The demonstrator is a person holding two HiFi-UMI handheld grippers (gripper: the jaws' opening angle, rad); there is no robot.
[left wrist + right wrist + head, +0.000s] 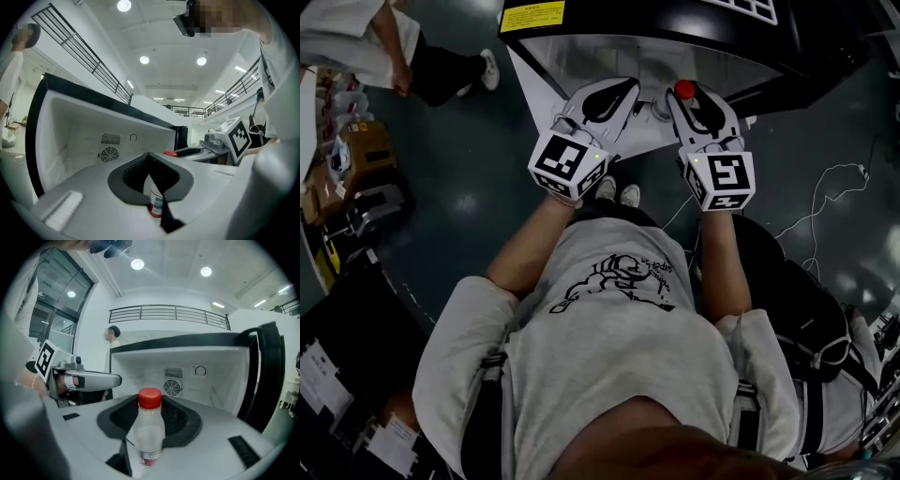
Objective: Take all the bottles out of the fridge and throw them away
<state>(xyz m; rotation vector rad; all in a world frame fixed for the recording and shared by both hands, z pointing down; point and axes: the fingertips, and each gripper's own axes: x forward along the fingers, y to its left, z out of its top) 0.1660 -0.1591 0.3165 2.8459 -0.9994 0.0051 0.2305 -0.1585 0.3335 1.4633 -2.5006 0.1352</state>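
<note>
Grey T-shirt [619,356] with a black print fills the bottom of the head view, dark straps running over both shoulders. Beyond it two bare forearms reach up the frame, each ending in a marker cube.

At centre right, the right hand-held gripper [692,99] has its jaws spread wide around a clear bottle [150,427] with a red cap. The bottle stands upright between the jaws, pressed from both sides. At centre left, the left hand-held gripper [623,89] has its jaws closed together. Its own view shows part of a second bottle [157,204] with a red and blue label through the slit between them. Whether the pads grip it I cannot tell.

Below the grippers a pair of pale shoes [619,192] stands on the dark, glossy floor [478,159]. A white cable [825,202] trails across it at right, and boxes [356,150] and gear crowd the left edge.

At top centre stands the open fridge [609,52], black outside and white inside, with a round fan grille [172,388] and a dial [200,371] on its back wall. Another person [384,42] in white is at upper left. Overhead, a railing [168,313] runs under a white ceiling with round lights [137,264].
</note>
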